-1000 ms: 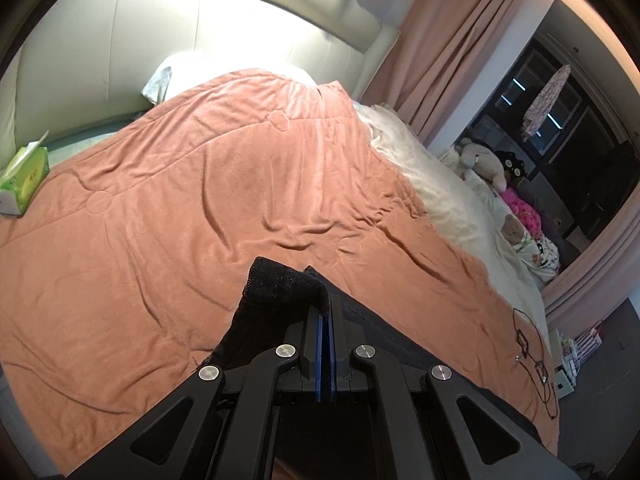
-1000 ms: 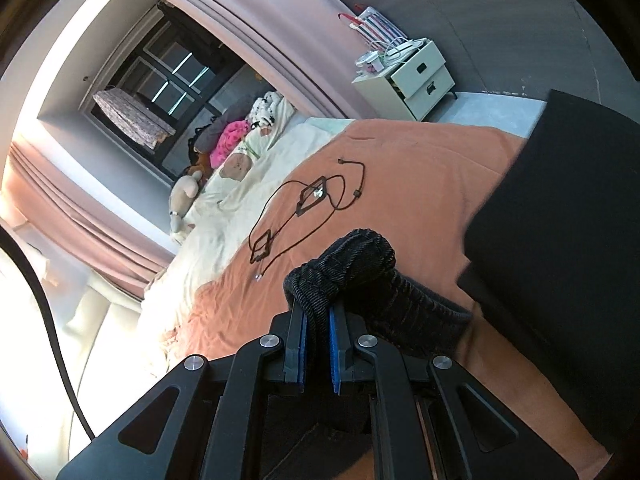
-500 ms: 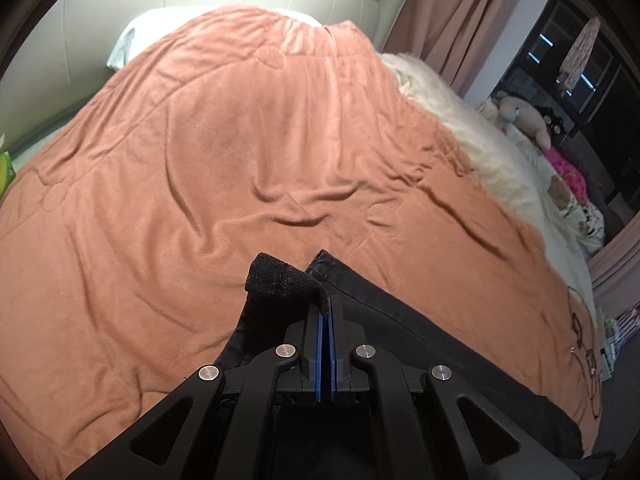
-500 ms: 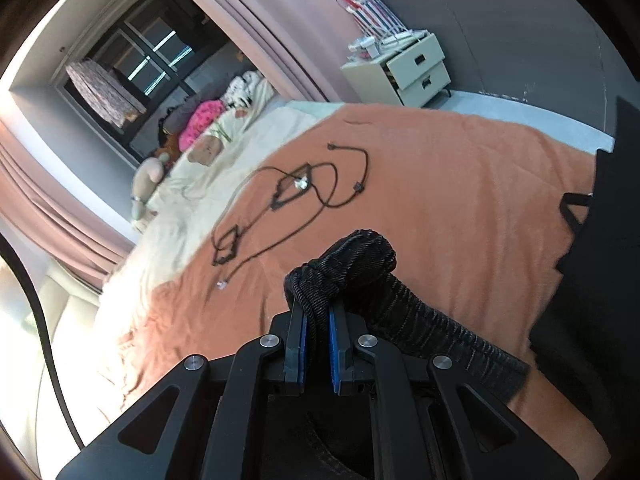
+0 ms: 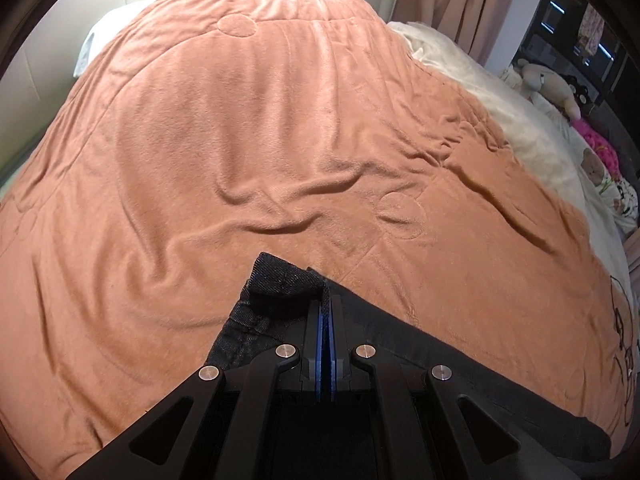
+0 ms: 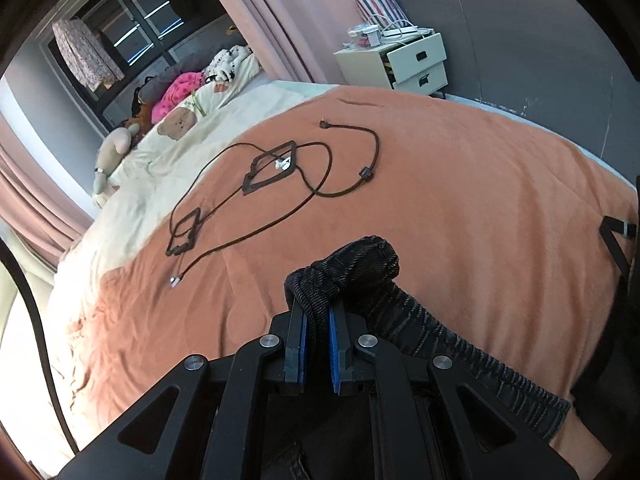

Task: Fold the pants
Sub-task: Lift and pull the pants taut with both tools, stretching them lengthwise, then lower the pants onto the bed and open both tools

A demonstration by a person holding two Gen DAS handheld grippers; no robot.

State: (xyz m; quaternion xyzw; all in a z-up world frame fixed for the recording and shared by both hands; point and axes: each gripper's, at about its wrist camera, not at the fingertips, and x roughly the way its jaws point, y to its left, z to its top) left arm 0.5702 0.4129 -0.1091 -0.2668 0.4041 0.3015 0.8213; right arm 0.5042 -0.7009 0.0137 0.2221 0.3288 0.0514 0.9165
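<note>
Now both grips hold the pants (image 5: 280, 292) above the bed (image 5: 240, 140): left hand-held gripper (image 5: 325, 308) clamps the hem, right hand-held gripper (image 6: 317, 312) the bunched waistband. Keep tension even while laying them flat.

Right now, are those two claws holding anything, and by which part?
Both hold the dark pants: the left gripper pinches a flat hem corner, and the right gripper clamps a bunched, ribbed edge.
</note>
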